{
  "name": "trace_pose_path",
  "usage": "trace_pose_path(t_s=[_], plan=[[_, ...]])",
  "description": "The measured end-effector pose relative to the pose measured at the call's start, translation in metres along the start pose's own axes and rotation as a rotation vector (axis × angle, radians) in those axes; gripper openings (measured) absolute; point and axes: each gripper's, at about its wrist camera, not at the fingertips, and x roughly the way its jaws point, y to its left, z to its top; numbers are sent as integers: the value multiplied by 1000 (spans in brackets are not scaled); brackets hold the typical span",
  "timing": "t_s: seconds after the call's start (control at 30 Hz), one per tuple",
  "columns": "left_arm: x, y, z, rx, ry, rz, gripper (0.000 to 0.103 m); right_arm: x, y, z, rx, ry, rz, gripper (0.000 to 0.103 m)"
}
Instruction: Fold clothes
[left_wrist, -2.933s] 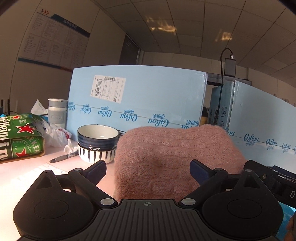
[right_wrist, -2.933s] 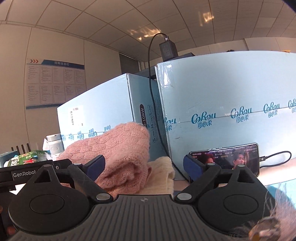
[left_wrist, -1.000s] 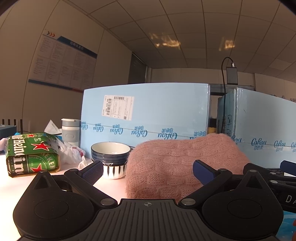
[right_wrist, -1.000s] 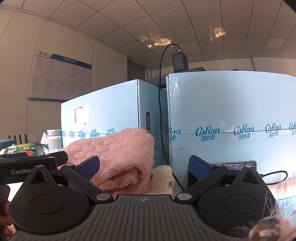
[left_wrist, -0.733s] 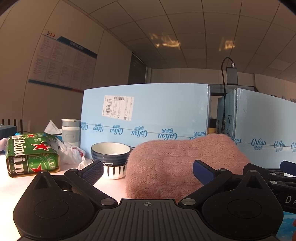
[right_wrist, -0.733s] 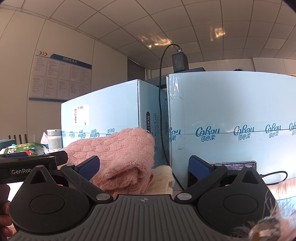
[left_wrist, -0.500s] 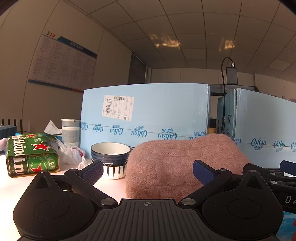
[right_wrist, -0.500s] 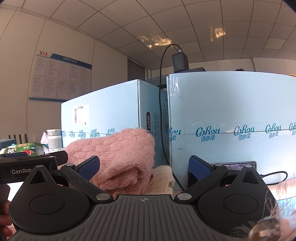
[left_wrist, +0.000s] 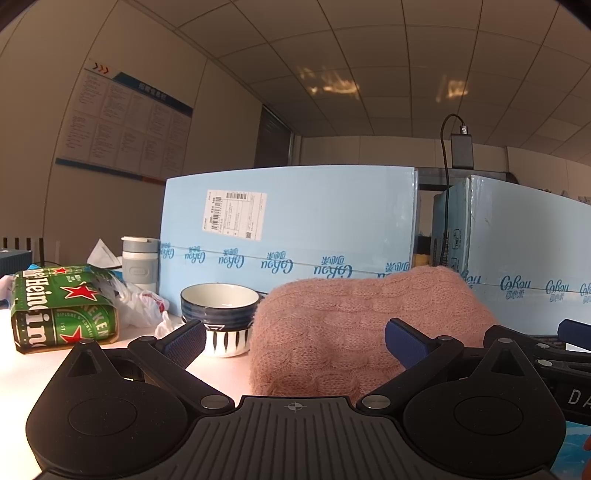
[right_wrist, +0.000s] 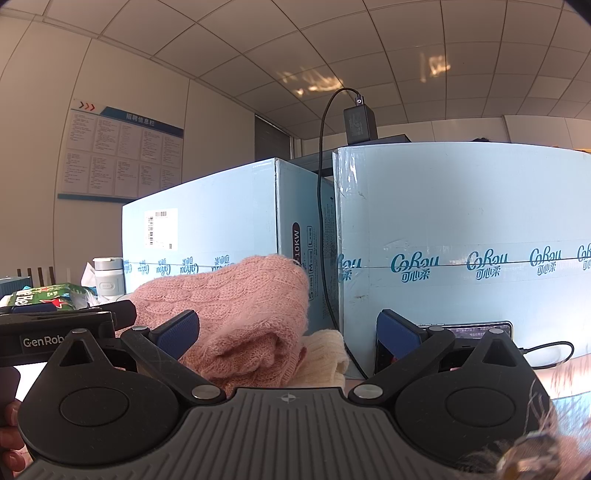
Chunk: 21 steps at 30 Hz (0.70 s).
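Observation:
A folded pink cable-knit sweater (left_wrist: 354, 321) lies in a thick bundle on the white table, straight ahead of my left gripper (left_wrist: 295, 338), which is open and empty just short of it. In the right wrist view the same sweater (right_wrist: 240, 314) sits ahead and to the left, on top of a folded cream knit (right_wrist: 325, 354). My right gripper (right_wrist: 288, 328) is open and empty, close to the pile. The right gripper body shows at the right edge of the left wrist view (left_wrist: 535, 350).
Two light blue cartons (left_wrist: 295, 229) (right_wrist: 461, 240) stand behind the pile. Stacked bowls (left_wrist: 221, 317), a green beer pack (left_wrist: 62, 306), a grey cup (left_wrist: 140, 262) and crumpled plastic lie left. A phone (right_wrist: 480, 328) leans on the right carton with a cable.
Since 2.9 s ago both grippers have drawn back and tilted up a little from the sweater. Over the last second nothing visibly moved.

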Motion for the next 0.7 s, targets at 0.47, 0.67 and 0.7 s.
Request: trace_pose_path(t_s=[0.47,0.67,0.7], plan=[[-1,1,0,-1,1,-4,103,0,0,0,0,0,0,103],[-1,1,0,-1,1,-6,103,0,0,0,0,-1,0,103],[-1,1,0,-1,0,-6,103,0,0,0,0,-1,0,103]])
